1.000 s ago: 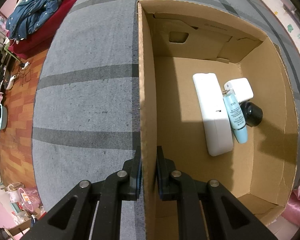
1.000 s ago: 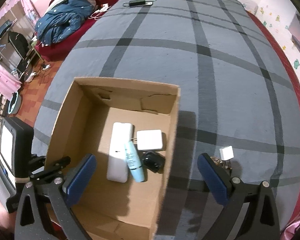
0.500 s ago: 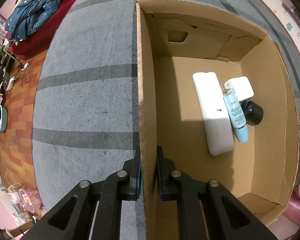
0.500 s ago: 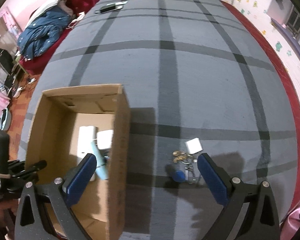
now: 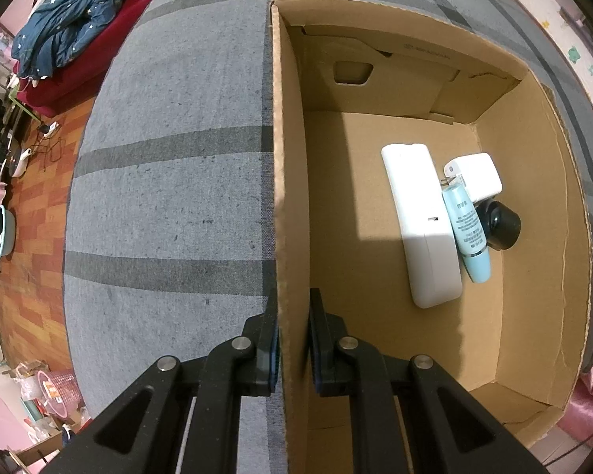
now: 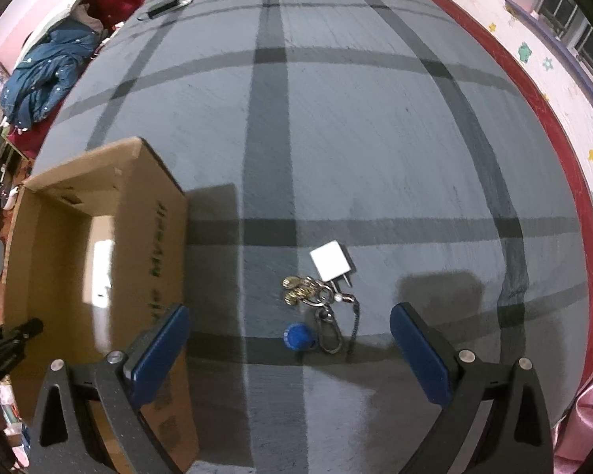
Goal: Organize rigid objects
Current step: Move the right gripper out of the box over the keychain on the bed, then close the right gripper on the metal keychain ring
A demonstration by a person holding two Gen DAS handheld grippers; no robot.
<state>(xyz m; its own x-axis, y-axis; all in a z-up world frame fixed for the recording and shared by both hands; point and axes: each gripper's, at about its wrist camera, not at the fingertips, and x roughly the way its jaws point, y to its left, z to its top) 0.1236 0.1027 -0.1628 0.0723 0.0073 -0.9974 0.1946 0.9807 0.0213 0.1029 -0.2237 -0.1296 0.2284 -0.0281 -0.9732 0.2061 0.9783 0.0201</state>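
My left gripper is shut on the left wall of the open cardboard box, one finger on each side. Inside the box lie a long white case, a white charger, a light blue tube and a black round jar. My right gripper hangs open above the grey plaid bedspread, right of the box. Between and just beyond its blue pads lie a key bunch with a blue fob and a small white plug adapter.
The bed surface stretches far ahead, with a dark remote-like item at its far left corner. A blue jacket lies on a red bench left of the bed. Wooden floor with clutter shows at the left.
My right gripper has swung rightward and lower, from above the box to above the keys and adapter. The left gripper stays clamped on the box wall.
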